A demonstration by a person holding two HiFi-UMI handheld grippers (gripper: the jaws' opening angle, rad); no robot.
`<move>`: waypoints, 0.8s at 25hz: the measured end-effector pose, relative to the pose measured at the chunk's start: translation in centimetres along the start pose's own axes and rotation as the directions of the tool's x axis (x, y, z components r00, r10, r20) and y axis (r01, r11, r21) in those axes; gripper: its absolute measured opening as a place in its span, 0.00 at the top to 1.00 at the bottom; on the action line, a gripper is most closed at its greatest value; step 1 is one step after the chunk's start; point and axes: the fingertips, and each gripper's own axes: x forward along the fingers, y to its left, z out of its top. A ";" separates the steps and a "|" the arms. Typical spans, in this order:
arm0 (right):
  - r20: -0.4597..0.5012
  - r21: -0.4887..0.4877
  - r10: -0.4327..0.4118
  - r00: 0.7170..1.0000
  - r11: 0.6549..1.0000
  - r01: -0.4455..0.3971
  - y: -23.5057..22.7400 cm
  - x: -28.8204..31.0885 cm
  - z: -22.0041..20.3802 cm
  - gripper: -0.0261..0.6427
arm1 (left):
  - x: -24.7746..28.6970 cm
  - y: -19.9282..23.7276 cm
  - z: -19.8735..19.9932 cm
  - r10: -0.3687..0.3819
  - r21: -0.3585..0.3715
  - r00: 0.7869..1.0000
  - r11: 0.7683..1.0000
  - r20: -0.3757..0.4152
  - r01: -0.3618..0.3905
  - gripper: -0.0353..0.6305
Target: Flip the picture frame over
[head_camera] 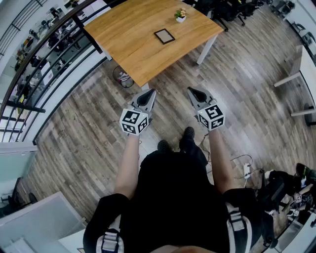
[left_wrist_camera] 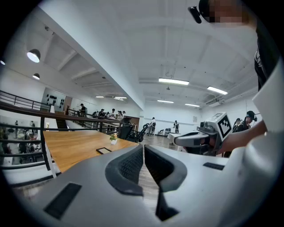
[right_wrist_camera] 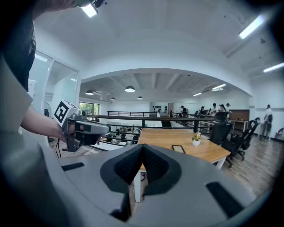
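Left gripper and right gripper are both pressed together with nothing in them, side by side over the wood floor. Picture frame lies flat on the far bench, near a small potted plant.

The person's bare forearms reach forward side by side. The grey plastic left gripper and the grey plastic right gripper both have their fingers pressed together.
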 end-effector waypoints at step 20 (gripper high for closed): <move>0.014 0.048 -0.062 0.998 0.997 0.061 1.0 -1.0 -1.5 0.95 | -1.6 0.2 -0.2 -0.048 0.031 0.999 0.998 -0.021 0.049 0.91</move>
